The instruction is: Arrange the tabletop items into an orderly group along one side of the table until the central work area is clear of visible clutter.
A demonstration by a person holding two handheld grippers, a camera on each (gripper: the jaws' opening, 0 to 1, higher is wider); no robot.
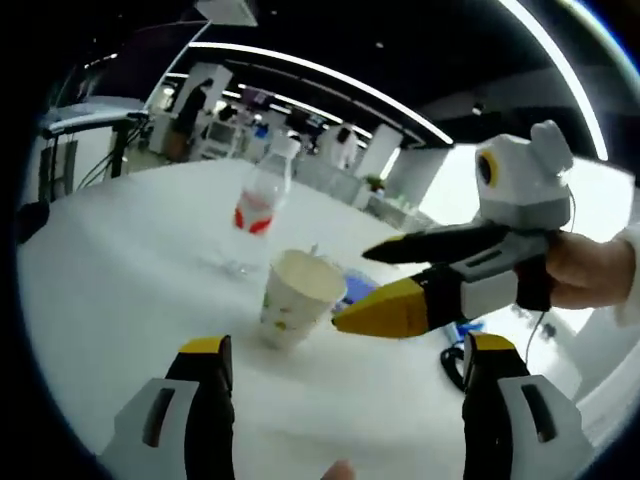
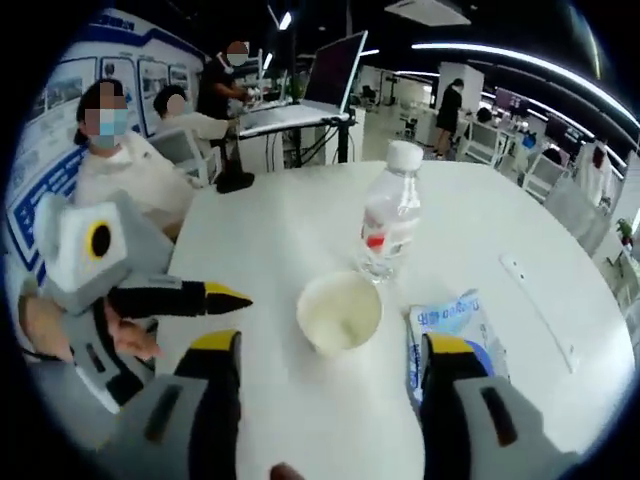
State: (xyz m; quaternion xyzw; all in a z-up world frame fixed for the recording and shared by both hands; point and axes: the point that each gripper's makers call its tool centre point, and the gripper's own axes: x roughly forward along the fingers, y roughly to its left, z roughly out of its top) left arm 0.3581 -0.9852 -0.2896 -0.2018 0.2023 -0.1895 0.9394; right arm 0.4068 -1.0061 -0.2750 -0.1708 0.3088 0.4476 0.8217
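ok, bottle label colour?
Red, on the clear water bottle with a white cap; best in the left gripper view.

White table [image 2: 300,240] bears bottle [image 2: 389,215], paper cup [image 2: 340,312], blue packet [image 2: 455,325].

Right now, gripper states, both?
Left gripper: open, holding nothing, short of the paper cup.
Right gripper: open, holding nothing, paper cup just ahead of its jaws.
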